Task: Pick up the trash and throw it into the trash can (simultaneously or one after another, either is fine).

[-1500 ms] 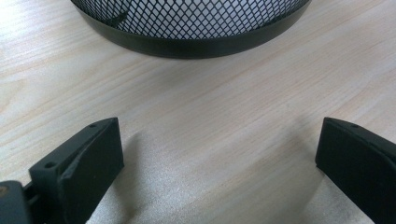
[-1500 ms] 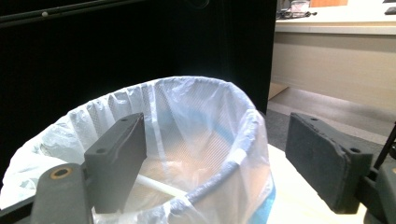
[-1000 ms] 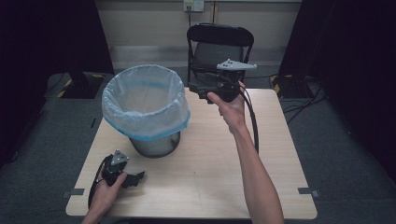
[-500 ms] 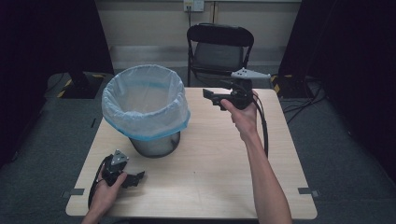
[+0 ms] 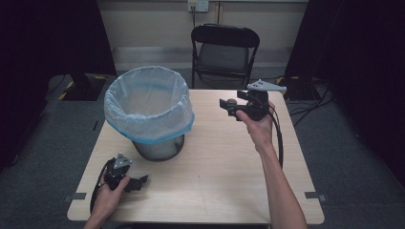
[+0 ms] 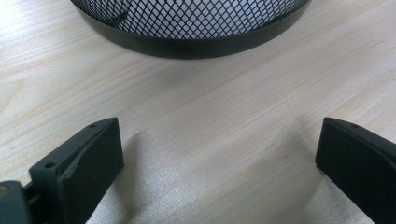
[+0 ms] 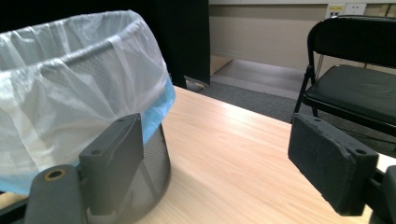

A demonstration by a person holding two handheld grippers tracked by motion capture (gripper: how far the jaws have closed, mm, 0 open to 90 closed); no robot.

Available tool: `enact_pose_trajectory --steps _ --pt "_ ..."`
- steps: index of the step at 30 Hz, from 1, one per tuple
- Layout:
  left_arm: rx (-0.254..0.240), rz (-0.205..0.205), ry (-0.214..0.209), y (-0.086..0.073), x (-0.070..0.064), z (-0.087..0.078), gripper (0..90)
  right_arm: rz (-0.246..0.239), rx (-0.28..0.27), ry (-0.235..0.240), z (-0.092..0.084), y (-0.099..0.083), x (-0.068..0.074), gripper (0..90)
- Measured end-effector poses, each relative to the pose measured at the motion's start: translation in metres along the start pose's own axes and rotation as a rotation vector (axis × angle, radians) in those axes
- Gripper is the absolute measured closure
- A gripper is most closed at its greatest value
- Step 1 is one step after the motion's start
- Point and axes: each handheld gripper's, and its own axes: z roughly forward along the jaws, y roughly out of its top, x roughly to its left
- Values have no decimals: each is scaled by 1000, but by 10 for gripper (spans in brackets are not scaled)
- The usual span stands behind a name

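Black mesh bin [image 5: 157, 145] with a white liner [image 5: 148, 102] sits on the table's [image 5: 215, 181] left half. Right gripper [image 5: 228, 106] held up beside it, jaws apart; left gripper [image 5: 138, 181] resting low, wide open. Folding chair [image 5: 224, 47] behind, probably clear of the table.

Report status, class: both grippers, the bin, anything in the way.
Left gripper open, low on table. Right gripper open, raised, empty. Lined mesh bin upright. Nothing between.

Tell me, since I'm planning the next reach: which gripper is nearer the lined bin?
Left. The left gripper rests on the table just in front of the bin; the right gripper is raised off to its right.
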Motion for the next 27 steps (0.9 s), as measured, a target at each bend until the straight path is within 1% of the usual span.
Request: enact_pose_trajectory --steps 5,6,7,11,12,16,19,21,22,23,25,27 --pt "0 0 0 0 0 0 3 1 26 -30 -5 -11 -7 189" --pt "0 0 0 0 0 0 3 1 26 -30 -5 -11 -7 189" --pt "0 0 1 0 0 0 3 6 36 -48 -8 -15 -11 200" --pt "0 0 0 0 0 0 3 15 52 -73 -14 -23 -19 205" --pt "0 -1 0 0 0 0 3 16 59 -87 -16 -26 -23 206" --pt "0 -1 1 0 0 0 3 42 84 -113 -24 -40 -35 208" --pt "0 -1 1 0 0 0 3 73 100 -122 -29 -55 -44 207" --pt "0 -1 1 0 0 0 3 87 112 -128 -32 -62 -47 207" --pt "0 -1 1 0 0 0 3 87 112 -128 -32 -62 -47 207" --pt "0 -1 1 0 0 0 3 116 115 -117 -35 -72 -52 206" --pt "0 -1 1 0 0 0 3 114 133 -132 -37 -79 -54 205" --pt "-1 -1 0 0 0 0 3 113 141 -135 -38 -81 -55 205"
